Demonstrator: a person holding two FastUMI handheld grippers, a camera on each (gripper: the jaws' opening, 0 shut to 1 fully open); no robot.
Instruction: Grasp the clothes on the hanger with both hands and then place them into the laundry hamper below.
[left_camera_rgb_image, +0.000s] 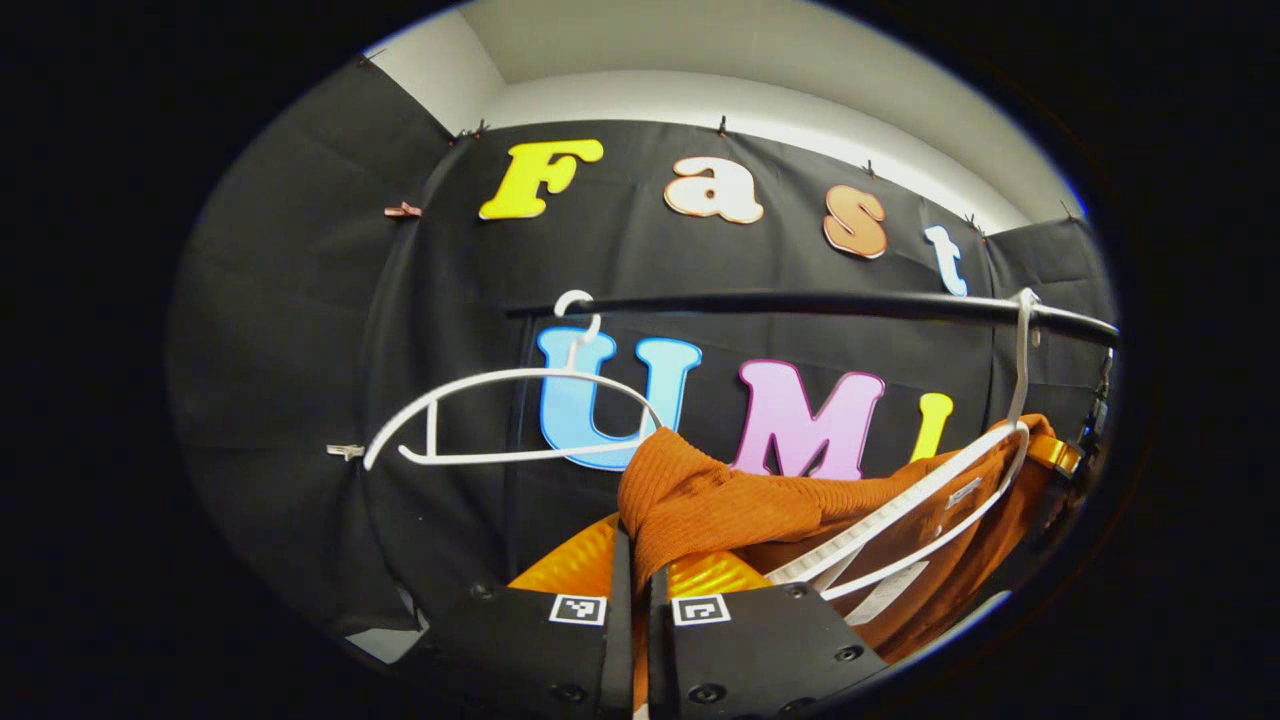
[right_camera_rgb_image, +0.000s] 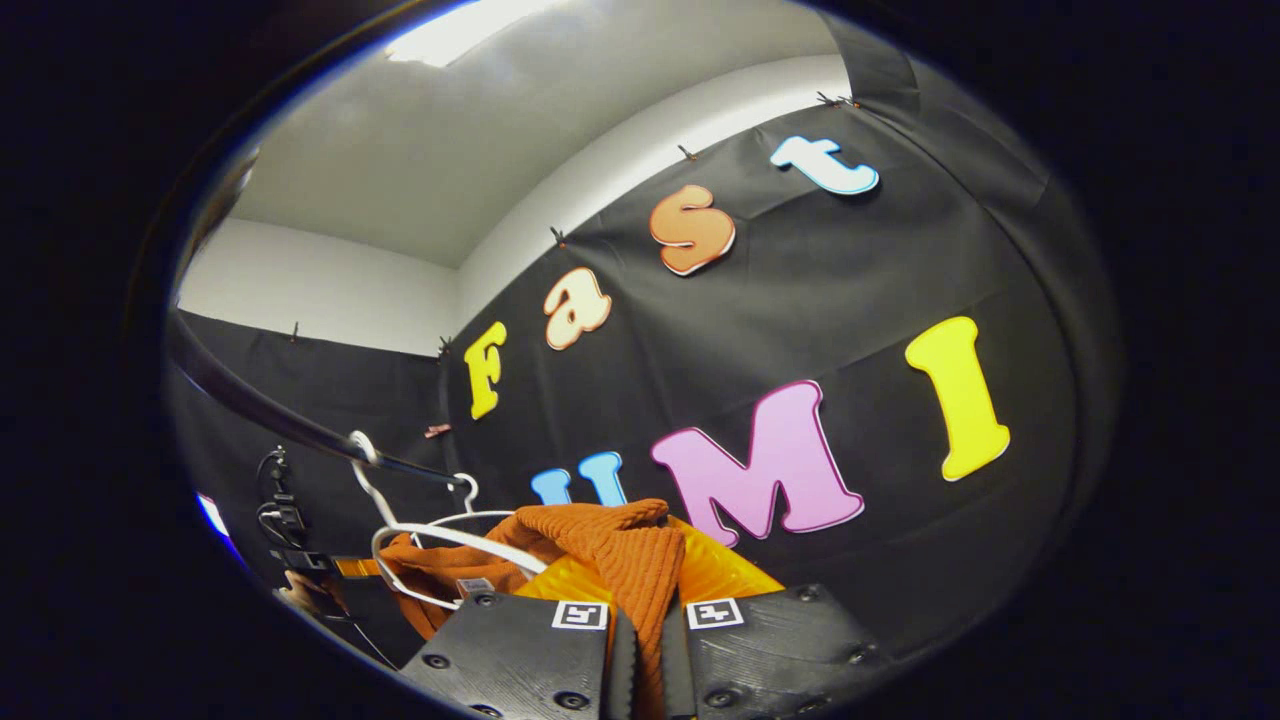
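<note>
Both grippers pinch the orange garment (left_camera_rgb_image: 730, 500): left gripper (left_camera_rgb_image: 638, 600) and right gripper (right_camera_rgb_image: 648, 610) (fabric bunched between closed fingers). One empty white hanger (left_camera_rgb_image: 500, 415) hangs on the rail (left_camera_rgb_image: 800, 303), far left.

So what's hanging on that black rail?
Two white hangers hook over the rail: an empty hanger and a hanger with the orange garment draped around it. The cloth covers this hanger's lower part.

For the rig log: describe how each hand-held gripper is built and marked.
The left hand-held gripper has two broad, flat plates fastened with round screws, and each plate bears a small square black-and-white coded marker near its inner edge. The right hand-held gripper is built and marked alike.
</note>
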